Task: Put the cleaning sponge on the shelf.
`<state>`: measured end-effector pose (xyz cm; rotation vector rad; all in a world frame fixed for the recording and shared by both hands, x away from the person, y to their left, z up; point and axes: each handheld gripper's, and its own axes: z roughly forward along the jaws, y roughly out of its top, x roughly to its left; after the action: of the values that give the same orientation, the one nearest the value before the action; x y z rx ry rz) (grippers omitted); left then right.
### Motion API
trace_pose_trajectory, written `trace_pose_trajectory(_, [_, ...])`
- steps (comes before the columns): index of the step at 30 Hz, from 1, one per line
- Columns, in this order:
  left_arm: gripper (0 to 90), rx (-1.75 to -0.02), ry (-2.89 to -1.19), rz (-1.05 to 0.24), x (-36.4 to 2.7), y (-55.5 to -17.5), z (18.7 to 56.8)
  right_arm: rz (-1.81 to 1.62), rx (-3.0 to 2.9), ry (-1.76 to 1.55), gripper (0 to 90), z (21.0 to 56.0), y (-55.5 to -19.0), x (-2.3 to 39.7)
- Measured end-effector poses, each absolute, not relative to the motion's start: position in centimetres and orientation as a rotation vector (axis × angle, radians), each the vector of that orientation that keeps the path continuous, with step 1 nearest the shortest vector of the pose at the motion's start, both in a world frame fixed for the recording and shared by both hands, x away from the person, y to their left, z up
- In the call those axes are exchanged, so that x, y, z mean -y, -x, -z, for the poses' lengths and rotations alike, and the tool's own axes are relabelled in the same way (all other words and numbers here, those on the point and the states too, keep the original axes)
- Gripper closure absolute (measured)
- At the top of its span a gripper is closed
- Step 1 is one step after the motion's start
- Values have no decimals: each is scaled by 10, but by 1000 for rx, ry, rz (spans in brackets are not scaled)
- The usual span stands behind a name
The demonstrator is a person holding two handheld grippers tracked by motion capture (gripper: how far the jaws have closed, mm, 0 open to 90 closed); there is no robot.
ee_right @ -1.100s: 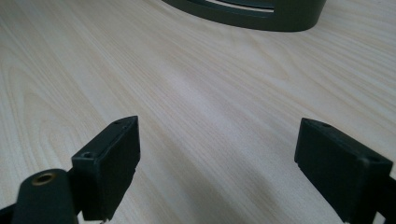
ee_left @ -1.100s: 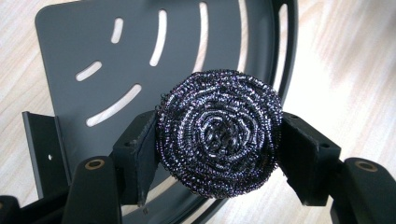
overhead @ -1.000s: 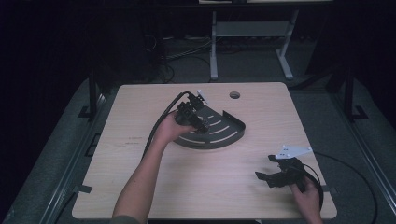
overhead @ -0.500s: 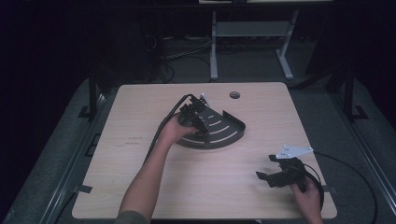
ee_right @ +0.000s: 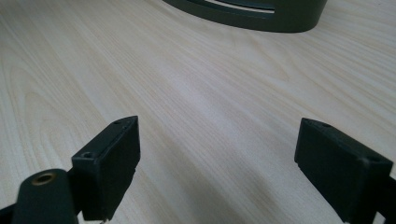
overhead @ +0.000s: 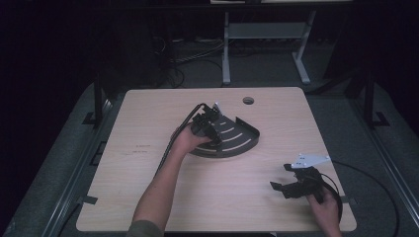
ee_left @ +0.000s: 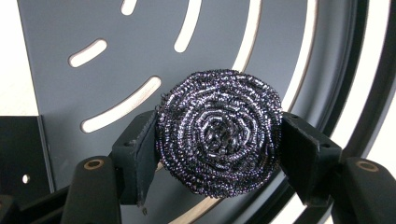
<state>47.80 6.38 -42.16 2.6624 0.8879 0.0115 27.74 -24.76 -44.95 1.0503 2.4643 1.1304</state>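
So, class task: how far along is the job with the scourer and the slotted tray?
Done: the left gripper is shut on the scourer. In hand: the scourer is held just over the tray. Left: setting it down or releasing it. The right gripper sits open over the table.

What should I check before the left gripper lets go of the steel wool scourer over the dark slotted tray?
1. Grip: left gripper jaws clamp the round dark steel wool scourer from both sides: ok.
2. Position: scourer sits over the dark grey slotted quarter-round metal tray: ok.
3. Contact: whether the scourer rests on the tray floor: cannot tell.
4. Landing spot: bare tray floor around the scourer: ok.
5. Right gripper: jaws open over the pale wooden table, apart from the tray: ok.
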Motion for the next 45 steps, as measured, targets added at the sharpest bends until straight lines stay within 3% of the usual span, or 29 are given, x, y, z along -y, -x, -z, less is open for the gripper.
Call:
trace_pose_trajectory(18, [326, -900, -2674, -24, -63, -479, 429, -1134, -2461, -1046, 138, 449, -277, 247])
trace_pose_trajectory(45, [240, -895, -2637, -25, -68, -476, 417, -1122, -2475, -1029, 138, 449, -279, 243])
